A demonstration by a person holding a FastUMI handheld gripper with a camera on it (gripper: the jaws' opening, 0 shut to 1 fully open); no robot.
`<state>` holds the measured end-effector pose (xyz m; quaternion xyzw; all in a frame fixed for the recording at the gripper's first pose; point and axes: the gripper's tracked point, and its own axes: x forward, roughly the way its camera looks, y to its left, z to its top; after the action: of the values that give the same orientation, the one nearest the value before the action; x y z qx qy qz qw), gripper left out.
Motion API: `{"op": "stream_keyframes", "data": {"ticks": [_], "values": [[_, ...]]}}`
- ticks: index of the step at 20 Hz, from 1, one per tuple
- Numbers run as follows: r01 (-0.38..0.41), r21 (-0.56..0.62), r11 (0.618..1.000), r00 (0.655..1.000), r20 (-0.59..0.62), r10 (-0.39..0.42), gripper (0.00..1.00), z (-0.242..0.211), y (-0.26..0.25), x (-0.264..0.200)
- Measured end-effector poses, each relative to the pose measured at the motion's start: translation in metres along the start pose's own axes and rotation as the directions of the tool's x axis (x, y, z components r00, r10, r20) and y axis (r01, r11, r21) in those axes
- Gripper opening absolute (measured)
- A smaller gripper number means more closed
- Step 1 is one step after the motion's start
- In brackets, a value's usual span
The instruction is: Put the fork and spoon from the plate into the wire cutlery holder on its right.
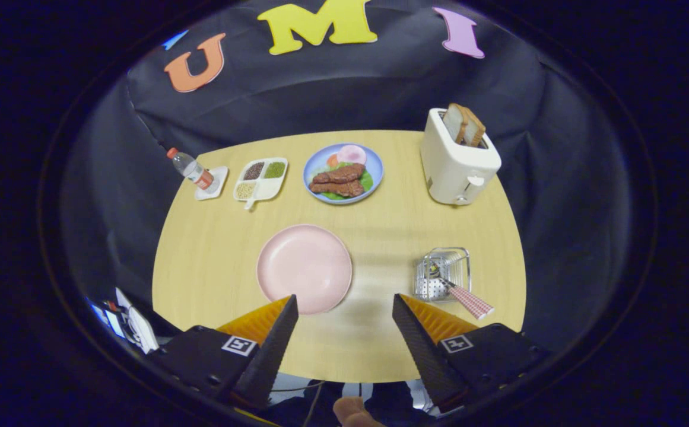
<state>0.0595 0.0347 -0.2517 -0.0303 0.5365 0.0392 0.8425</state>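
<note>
We observe the gripper (344,308) with fingers spread apart, holding nothing, just short of the bare pink plate (304,268). Right of the plate, the wire cutlery holder (443,274) contains a checkered-handled utensil (466,298); which utensil is unclear.

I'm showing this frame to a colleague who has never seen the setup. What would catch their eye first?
Probably the empty pink plate just ahead of the open gripper, whose jaws stand wide apart over the wooden table. To the plate's right, the wire holder already has a checked handle poking out. Beyond them, a blue plate of food and a white toaster with bread in it stand out against the dark cloth.
</note>
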Motion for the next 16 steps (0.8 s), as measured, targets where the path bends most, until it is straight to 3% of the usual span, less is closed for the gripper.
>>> {"op": "stream_keyframes", "data": {"ticks": [3,7,12,16], "values": [[0.028,-0.001,1.0,0.99,0.142,-0.028,0.97,0.011,0.02,-0.014],[0.047,-0.009,0.999,0.942,0.332,-0.041,0.97,0.03,0.046,-0.051],[0.084,-0.011,0.996,0.838,0.541,-0.065,0.97,0.049,0.069,-0.097],[0.086,0.003,0.996,0.727,0.683,-0.065,0.97,0.059,0.082,-0.13]]}}
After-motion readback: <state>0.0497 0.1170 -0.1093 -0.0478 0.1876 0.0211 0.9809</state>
